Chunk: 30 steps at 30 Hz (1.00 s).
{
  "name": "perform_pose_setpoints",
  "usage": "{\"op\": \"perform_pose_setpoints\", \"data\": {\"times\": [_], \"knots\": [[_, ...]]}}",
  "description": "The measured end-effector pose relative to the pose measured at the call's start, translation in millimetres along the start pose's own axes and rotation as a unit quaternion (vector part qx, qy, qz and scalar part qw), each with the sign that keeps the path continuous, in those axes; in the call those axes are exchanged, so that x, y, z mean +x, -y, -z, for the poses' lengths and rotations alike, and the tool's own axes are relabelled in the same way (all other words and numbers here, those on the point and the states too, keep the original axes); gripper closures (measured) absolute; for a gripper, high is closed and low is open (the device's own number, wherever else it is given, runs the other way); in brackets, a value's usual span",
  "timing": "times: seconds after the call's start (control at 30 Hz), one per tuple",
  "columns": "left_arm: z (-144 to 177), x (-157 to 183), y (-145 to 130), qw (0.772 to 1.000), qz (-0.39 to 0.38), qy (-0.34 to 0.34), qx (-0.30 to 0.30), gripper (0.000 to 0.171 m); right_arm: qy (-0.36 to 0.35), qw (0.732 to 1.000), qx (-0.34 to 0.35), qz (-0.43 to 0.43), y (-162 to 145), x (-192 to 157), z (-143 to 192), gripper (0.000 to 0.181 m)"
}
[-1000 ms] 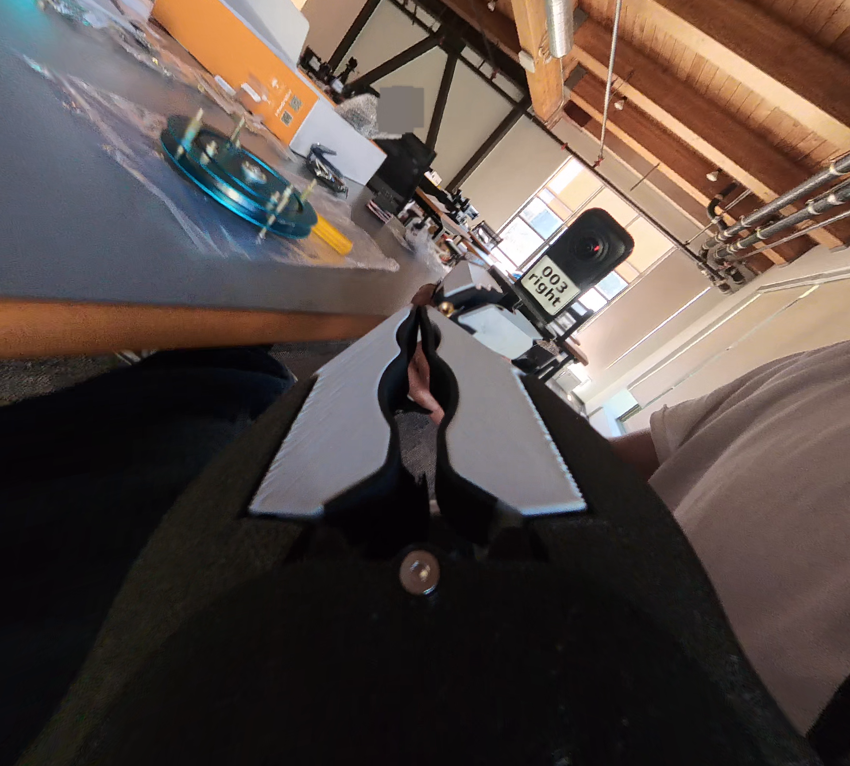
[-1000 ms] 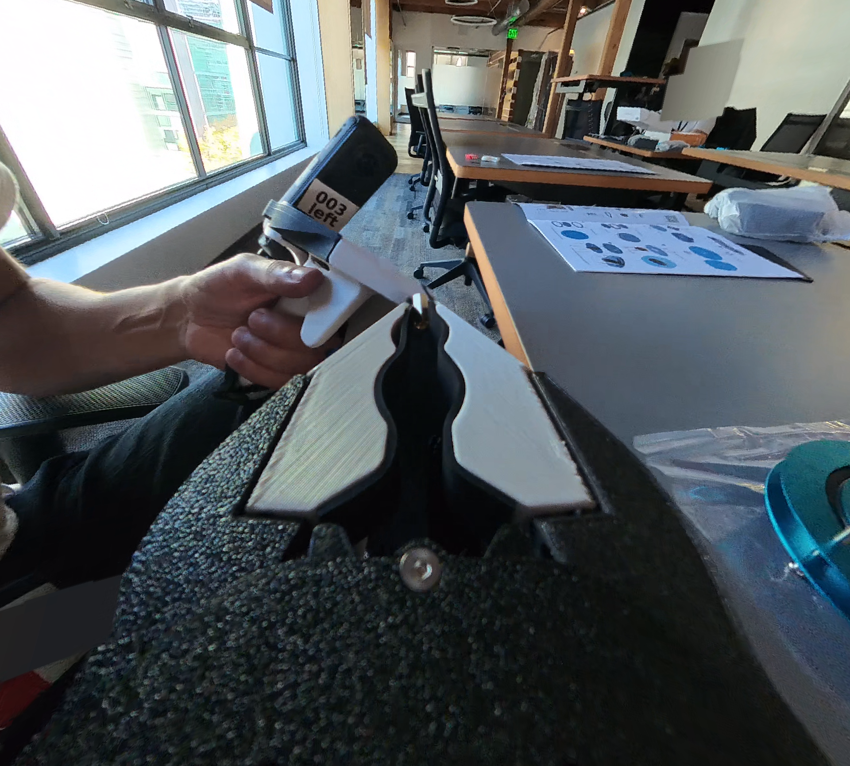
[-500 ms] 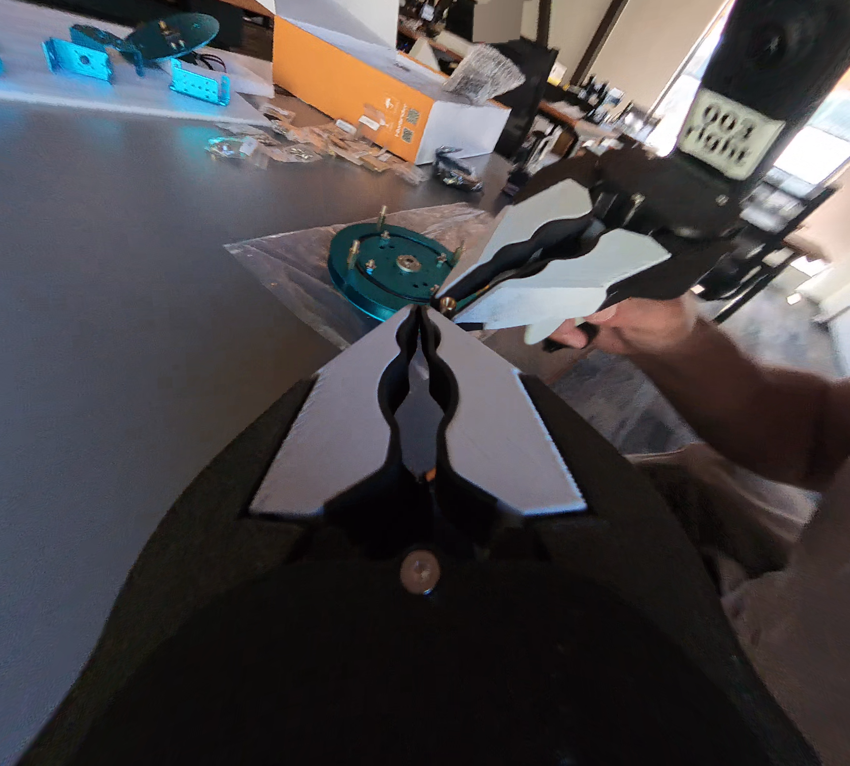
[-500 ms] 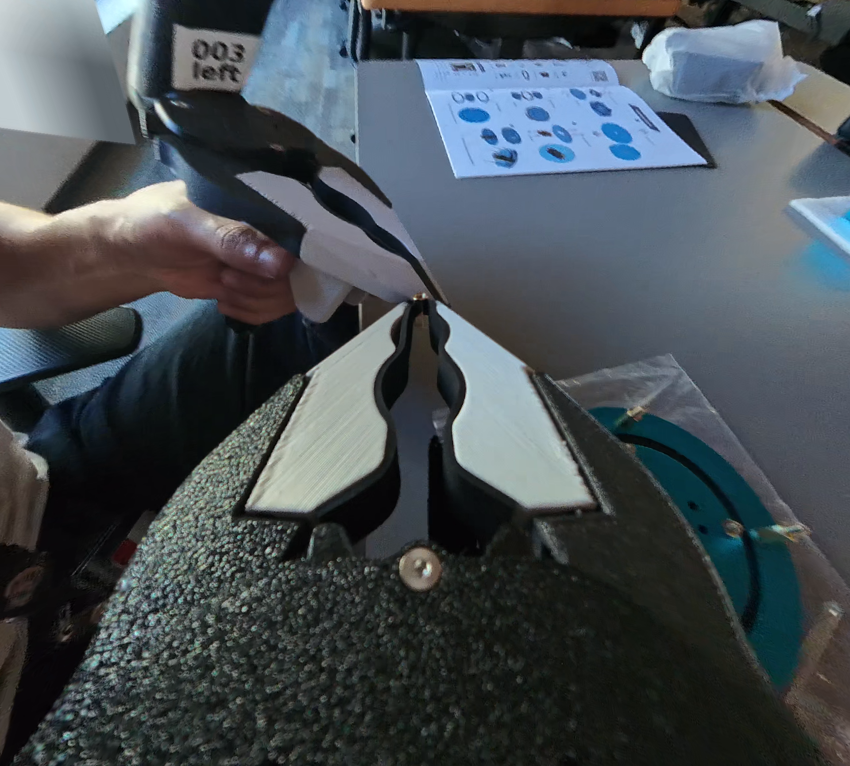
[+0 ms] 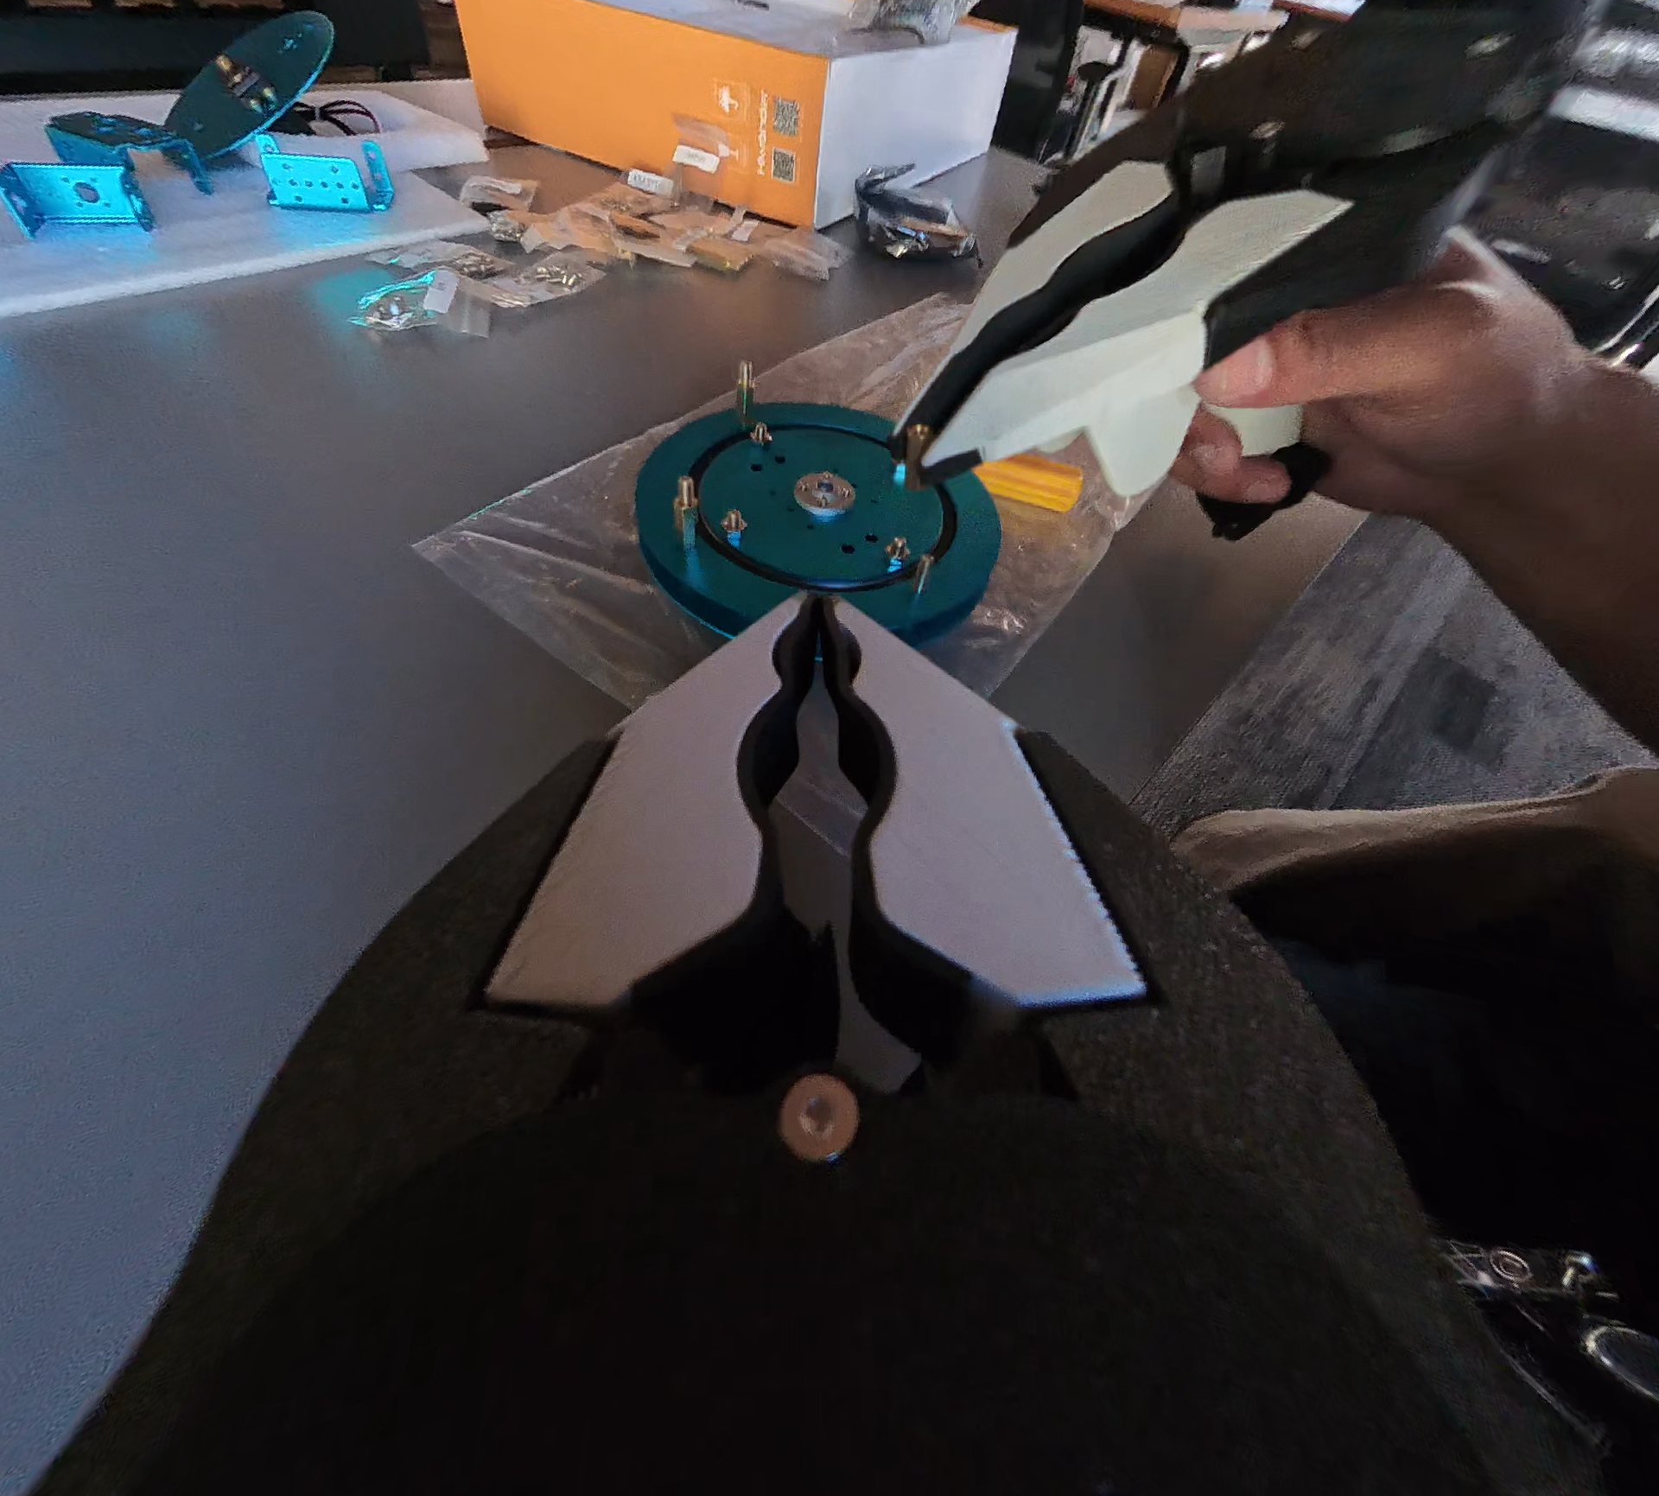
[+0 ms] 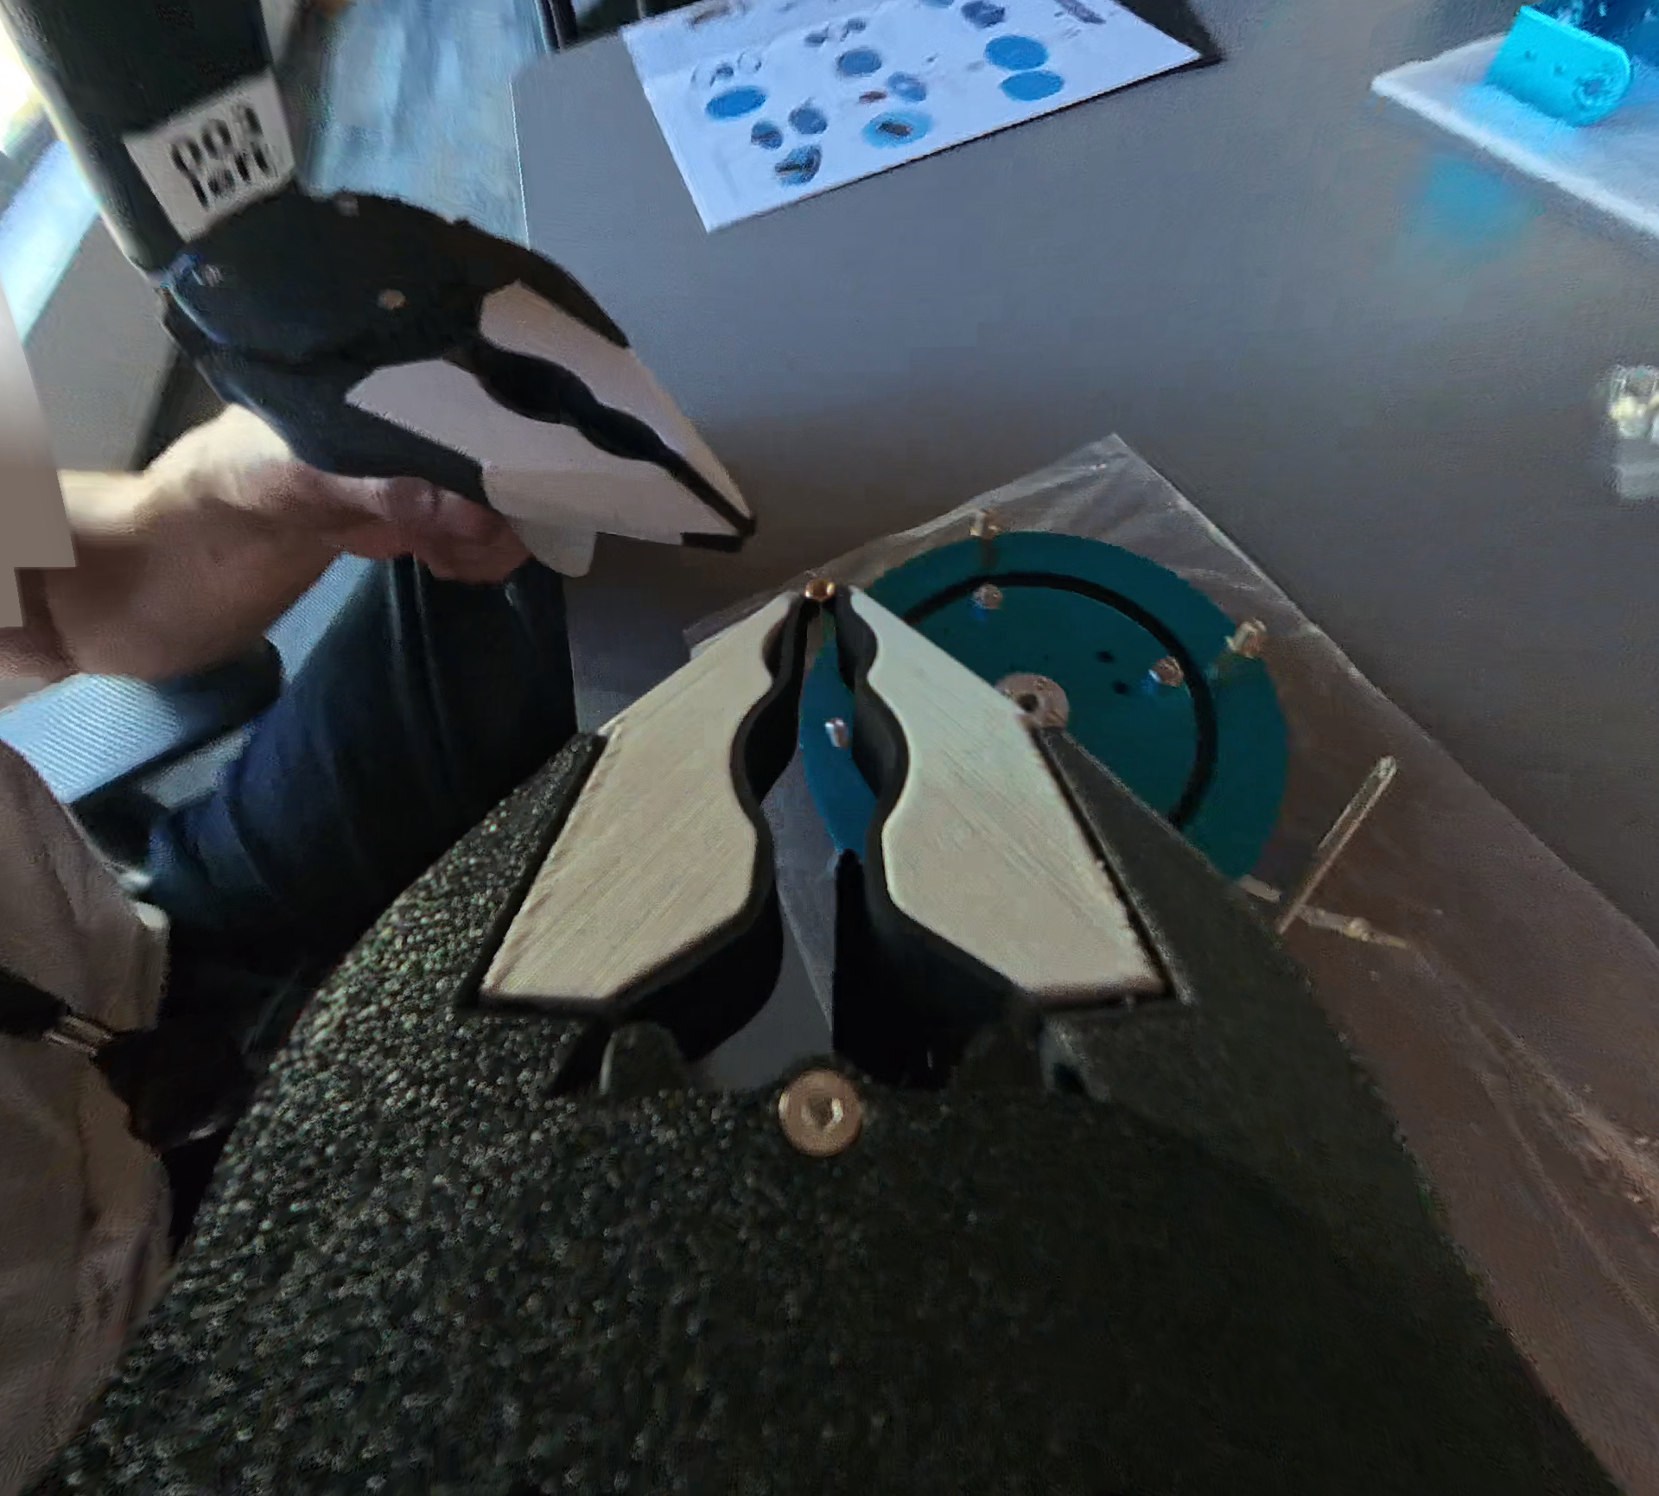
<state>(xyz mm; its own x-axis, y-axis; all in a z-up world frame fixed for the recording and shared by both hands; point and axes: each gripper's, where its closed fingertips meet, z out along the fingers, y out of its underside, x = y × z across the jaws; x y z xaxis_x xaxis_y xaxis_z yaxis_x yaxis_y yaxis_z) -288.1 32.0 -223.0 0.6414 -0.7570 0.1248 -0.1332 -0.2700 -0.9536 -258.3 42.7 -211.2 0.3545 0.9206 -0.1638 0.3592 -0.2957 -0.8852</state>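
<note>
Right tool (image 5: 911,456) pinches upright brass standoff (image 5: 914,454) over teal disc's (image 5: 817,510) far rim; left tool (image 5: 815,600), pressed together, hovers at near rim.

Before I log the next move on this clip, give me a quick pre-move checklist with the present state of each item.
1. Right tongs grip: ok. They are shut on a brass standoff, pinched at the very tips.
2. Left tongs free: ok. They are shut with nothing between them, at the near rim of the teal disc.
3. Disc seated: ok. It lies flat on the clear plastic bag.
4. Fitted standoffs upright: ok, for those that show.
5. Held standoff touching the disc: cannot tell.
6. Grippers apart: ok. The right wrist view shows a gap between them.
</note>
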Motion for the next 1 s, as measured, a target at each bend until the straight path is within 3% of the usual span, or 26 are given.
{"op": "perform_pose_setpoints", "data": {"times": [0.1,0.27,0.37,0.4,0.6,0.83,1.0], "knots": [[-4,2,1,1.000,-0.001,-0.028,0.003,0.171,0.041,0.997,0.019,-0.062,-5,7,-1,0.176],[-14,-5,20,0.999,-0.011,-0.032,0.012,0.171,0.058,0.995,0.034,-0.076,-5,4,5,0.176],[-28,14,13,0.987,0.049,-0.134,-0.073,0.167,0.047,0.994,0.016,-0.092,-13,1,2,0.176],[-33,10,13,0.987,0.049,-0.129,-0.086,0.166,0.041,0.994,0.009,-0.097,-17,0,1,0.176],[-45,-23,32,0.996,0.010,-0.068,-0.059,0.165,-0.006,0.994,0.005,-0.108,-25,7,0,0.176],[-10,-25,56,0.991,0.060,-0.078,0.089,0.166,-0.016,0.995,-0.011,-0.095,-27,4,-5,0.176],[-9,-23,54,0.992,0.044,-0.081,0.087,0.166,-0.032,0.996,-0.020,-0.084,-31,4,-2,0.176]]}}
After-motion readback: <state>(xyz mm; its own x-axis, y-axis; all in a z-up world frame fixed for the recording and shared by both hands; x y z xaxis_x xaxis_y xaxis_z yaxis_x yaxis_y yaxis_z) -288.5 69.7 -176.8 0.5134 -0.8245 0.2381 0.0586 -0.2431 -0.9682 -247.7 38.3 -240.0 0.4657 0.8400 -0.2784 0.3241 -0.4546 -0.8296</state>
